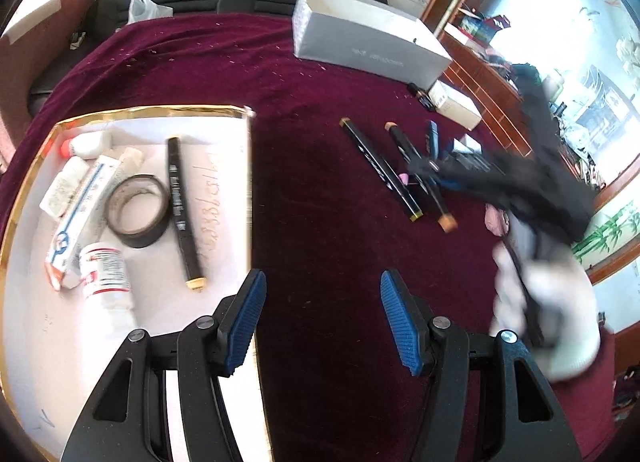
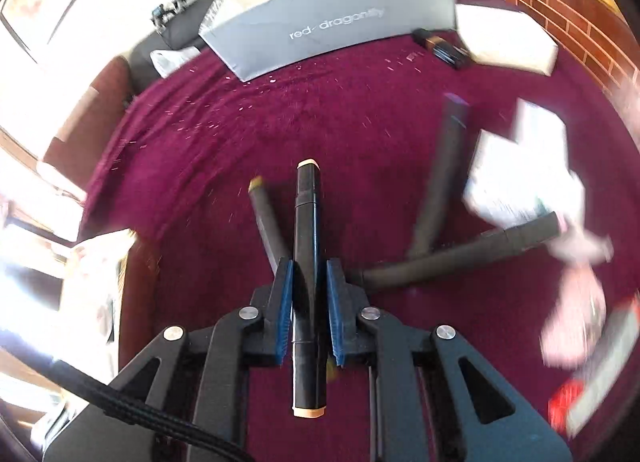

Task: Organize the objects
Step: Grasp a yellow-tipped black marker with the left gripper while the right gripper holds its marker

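Right wrist view: I see my right gripper [image 2: 308,274] pinching a black marker [image 2: 307,222] between its blue pads [image 2: 285,302], lengthwise along the fingers.
Held marker: black barrel, pale peach cap at each end, one end pointing away from me and the other back under the gripper body; it is lifted above the maroon cloth [image 2: 200,142].
Markers below: an olive-tipped marker [image 2: 266,218] lies just left of the held one, and two more dark markers [image 2: 440,182] lie blurred to the right, crossing near their ends.
Left wrist view: my left gripper [image 1: 322,302] is spread wide with nothing between its pads, hovering over the edge of the tray [image 1: 140,112] and the cloth.
Tray: white with a gold rim, on the left of the tabletop; inside are one black marker with a tan cap [image 1: 182,214], a roll of black tape [image 1: 138,210] touching it, a toothpaste tube [image 1: 80,210], and small white bottles [image 1: 106,274].
Right of tray: in that view two black markers [image 1: 380,170] lie side by side on the cloth, with the other gripper [image 1: 432,170] blurred at the nearer one.
Farther out: a grey box [image 2: 332,10] printed "red dragonfly" stands at the far edge, a small white box [image 2: 508,38] beside it.
Right edge: white papers [image 2: 520,174], too blurred for me to read.
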A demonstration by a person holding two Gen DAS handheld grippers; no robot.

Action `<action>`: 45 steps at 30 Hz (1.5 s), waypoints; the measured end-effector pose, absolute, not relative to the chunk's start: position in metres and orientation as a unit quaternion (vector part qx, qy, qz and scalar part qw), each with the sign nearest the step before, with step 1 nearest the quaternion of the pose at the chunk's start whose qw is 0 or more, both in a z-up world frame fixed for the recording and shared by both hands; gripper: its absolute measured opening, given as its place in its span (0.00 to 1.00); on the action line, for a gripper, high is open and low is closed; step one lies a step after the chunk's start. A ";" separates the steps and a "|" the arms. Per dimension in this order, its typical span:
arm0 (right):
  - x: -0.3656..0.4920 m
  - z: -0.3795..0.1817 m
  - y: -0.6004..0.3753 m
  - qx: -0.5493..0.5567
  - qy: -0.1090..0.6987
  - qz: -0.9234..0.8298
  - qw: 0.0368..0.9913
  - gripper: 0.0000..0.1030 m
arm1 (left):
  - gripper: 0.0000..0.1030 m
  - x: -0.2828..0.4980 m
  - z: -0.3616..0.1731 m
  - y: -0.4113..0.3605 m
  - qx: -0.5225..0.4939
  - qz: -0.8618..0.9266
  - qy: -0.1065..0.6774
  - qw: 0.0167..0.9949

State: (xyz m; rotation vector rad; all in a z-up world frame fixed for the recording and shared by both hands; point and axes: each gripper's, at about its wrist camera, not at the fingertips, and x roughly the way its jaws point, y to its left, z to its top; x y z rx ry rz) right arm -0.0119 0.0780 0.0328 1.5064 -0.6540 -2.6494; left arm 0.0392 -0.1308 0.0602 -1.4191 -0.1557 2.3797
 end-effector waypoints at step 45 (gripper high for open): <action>0.094 0.001 0.112 0.405 -0.278 -0.870 0.035 0.13 | 0.12 -0.029 0.009 -0.025 -0.486 0.862 0.052 0.132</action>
